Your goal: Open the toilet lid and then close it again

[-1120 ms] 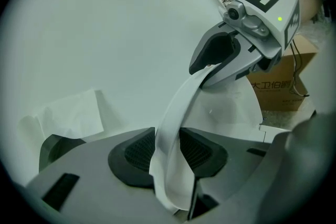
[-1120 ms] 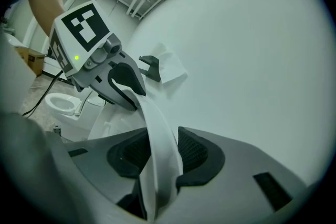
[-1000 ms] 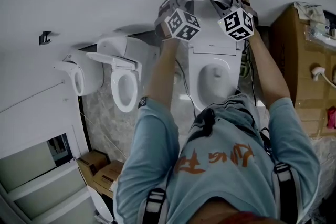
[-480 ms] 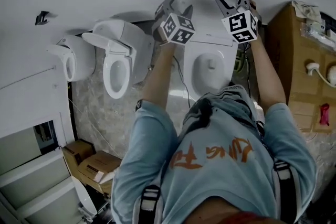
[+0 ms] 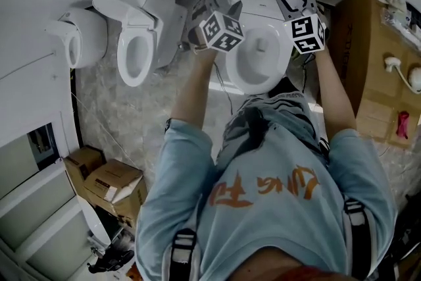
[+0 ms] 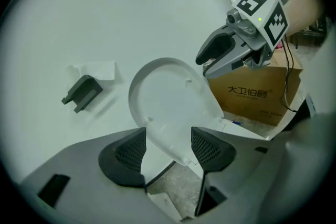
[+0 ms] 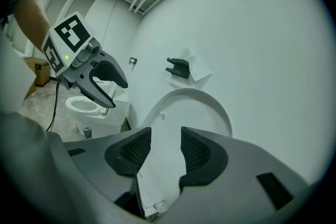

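Left gripper view gives us the left gripper [image 6: 168, 138] with its two dark pads standing well apart. Its jaws have just been opening wide and then drawing in a little, and they are released, with nothing clamped between them. Through the gap, just ahead of the pads, we see the toilet lid [image 6: 167, 99] raised upright against the white wall, its inner face turned toward us. No pad presses on it. Ahead and to the left of this gripper a dark bracket [image 6: 81, 93] sits on the wall. Up and to the right hangs the right gripper [image 6: 223, 57], and beyond it a printed cardboard box [image 6: 257, 94] rests on the floor.

Right gripper view shows that gripper's pads with a narrower gap. Its jaws have just been opening slightly and then closing a little, and they too are released. The lid fills the gap and rises ahead of the tips. We cannot tell whether its lower edge lies between the pads or just beyond them, but neither pad bears on it.

Head view places both grippers side by side above the open toilet bowl [image 5: 260, 56], with the lid just ahead of their tips, leaning on the wall. Well to the left of the left gripper stands a second toilet [image 5: 135, 43], its own lid up.
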`<move>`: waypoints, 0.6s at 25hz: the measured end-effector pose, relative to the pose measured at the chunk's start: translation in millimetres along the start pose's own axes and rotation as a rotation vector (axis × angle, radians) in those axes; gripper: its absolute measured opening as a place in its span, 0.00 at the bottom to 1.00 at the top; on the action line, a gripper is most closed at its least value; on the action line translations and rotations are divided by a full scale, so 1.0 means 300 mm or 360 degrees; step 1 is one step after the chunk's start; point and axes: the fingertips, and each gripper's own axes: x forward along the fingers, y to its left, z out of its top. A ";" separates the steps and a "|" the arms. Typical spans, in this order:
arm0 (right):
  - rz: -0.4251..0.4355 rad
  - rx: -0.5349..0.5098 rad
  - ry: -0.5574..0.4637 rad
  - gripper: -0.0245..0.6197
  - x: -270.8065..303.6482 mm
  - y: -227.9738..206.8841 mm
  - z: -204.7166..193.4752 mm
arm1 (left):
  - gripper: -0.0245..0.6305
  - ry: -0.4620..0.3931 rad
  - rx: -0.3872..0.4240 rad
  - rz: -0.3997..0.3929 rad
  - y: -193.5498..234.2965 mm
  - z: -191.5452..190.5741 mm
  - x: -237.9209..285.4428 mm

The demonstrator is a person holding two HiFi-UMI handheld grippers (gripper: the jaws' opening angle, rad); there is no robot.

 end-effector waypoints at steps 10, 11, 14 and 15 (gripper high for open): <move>0.0137 0.0049 0.0221 0.34 -0.088 0.297 -0.252 | 0.48 0.0096 0.0030 -0.0305 -0.403 -0.285 -0.032; 0.0152 0.0057 0.0240 0.34 -0.091 0.327 -0.279 | 0.48 0.0106 0.0055 -0.0340 -0.443 -0.315 -0.032; 0.0225 0.0069 0.0306 0.34 -0.107 0.434 -0.365 | 0.48 0.0137 0.0117 -0.0449 -0.566 -0.407 -0.045; 0.0252 0.0077 0.0327 0.34 -0.113 0.470 -0.397 | 0.48 0.0146 0.0129 -0.0484 -0.604 -0.436 -0.048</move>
